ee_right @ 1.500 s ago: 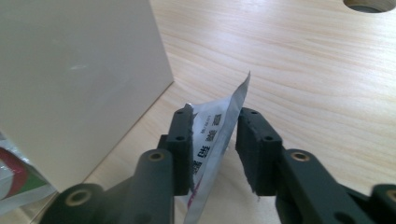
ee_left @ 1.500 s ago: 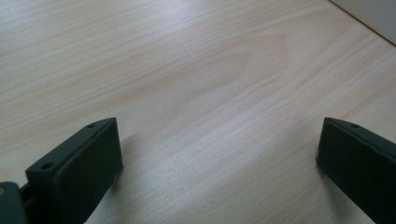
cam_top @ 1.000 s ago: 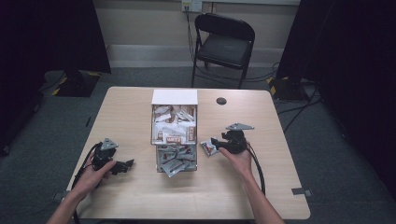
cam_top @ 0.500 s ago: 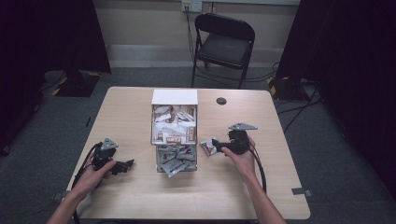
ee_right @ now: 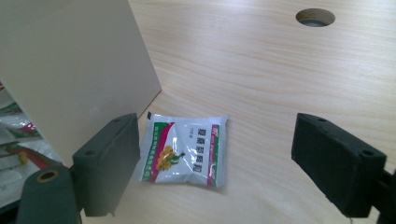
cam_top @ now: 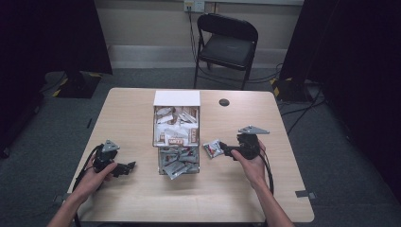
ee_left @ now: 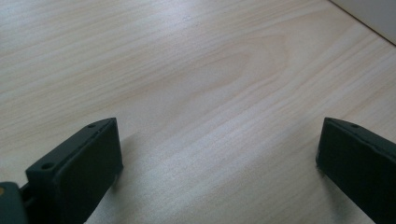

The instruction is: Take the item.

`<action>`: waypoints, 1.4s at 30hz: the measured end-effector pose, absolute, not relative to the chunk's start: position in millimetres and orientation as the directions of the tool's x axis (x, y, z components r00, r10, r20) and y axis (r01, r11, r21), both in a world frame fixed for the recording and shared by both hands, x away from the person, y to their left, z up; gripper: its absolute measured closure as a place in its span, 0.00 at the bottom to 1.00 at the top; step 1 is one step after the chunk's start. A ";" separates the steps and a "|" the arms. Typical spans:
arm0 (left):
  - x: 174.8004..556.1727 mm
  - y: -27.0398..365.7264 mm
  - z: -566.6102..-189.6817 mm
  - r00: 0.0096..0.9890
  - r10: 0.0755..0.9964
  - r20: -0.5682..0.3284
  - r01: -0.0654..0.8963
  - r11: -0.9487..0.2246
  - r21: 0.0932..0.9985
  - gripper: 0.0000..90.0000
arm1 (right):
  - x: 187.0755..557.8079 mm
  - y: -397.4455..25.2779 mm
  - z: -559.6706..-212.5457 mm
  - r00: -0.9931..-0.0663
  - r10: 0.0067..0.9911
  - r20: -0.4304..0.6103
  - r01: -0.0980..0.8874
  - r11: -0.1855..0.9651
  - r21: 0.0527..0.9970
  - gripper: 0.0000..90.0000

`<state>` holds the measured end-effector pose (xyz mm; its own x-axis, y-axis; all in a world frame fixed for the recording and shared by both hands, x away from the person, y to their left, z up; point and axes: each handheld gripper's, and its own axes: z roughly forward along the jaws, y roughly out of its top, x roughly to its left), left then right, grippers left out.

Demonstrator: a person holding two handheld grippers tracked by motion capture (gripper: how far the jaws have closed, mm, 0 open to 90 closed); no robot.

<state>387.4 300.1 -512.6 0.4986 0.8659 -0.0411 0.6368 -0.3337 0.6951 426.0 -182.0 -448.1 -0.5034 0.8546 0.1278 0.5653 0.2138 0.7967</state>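
A white box (cam_top: 176,99) packed with small sachets stands at the table's middle; several sachets (cam_top: 176,165) spill out at its near end. One white sachet (cam_top: 213,148) with a green and red print lies flat on the table just right of the box. My right gripper (cam_top: 224,151) points left at it, open, its jaws apart. In the right gripper view the sachet (ee_right: 185,149) lies on the wood between and just ahead of the right gripper (ee_right: 217,137), beside the box wall (ee_right: 79,65). My left gripper (cam_top: 126,166) rests open at the near left over bare wood, as the left gripper (ee_left: 219,133) view shows.
A round cable hole (cam_top: 224,102) sits in the tabletop at the far right of the box, seen too as the hole (ee_right: 315,17). A black folding chair (cam_top: 227,45) stands beyond the table. Cables trail from both grippers toward the near edge.
The right gripper has drawn back a little to the right, away from the sachet, which stays flat on the table. The left hand and gripper have not moved.
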 end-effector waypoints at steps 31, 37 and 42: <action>387.4 300.1 -512.6 0.499 0.866 -0.041 0.637 -0.334 0.695 0.00 | 359.4 -238.3 -424.1 -0.419 0.903 0.101 0.567 0.173 0.805 0.16; 387.2 300.6 -512.7 0.489 0.872 -0.038 0.637 -0.327 0.698 0.00 | 352.1 -255.1 -428.0 -0.386 0.917 0.094 0.587 0.166 0.793 0.16; 387.1 300.6 -512.7 0.487 0.873 -0.040 0.639 -0.324 0.698 0.00 | 344.1 -269.3 -432.8 -0.350 0.934 0.068 0.611 0.173 0.772 0.17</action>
